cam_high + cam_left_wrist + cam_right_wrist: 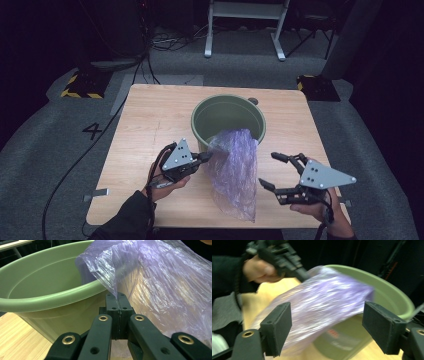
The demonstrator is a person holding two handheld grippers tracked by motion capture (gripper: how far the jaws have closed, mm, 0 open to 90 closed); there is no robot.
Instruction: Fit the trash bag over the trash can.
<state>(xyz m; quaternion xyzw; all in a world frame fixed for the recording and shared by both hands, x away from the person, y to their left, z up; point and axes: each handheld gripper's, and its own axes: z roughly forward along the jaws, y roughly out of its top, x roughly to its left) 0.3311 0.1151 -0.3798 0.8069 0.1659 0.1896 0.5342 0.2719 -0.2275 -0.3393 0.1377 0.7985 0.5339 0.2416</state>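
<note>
Two claws: left claw (205, 157) clenched on purple bag (234, 170), right claw (272, 171) released.

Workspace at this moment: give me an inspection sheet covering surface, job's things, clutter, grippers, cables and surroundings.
Surface: wooden table, bare apart from the items below.
Job's things: green bucket upright at the table's middle; purple bag hangs from its near rim down onto the table.
Clutter: nothing seen.
Grippers: left gripper shut on the bag's edge beside the rim; right gripper open, apart from the bag, jaws facing it.
Cables: one black cable runs over the floor left of the table; more lie behind it.
Surroundings: grey carpet, a "4" floor mark, white frame legs, dark backdrop.
</note>
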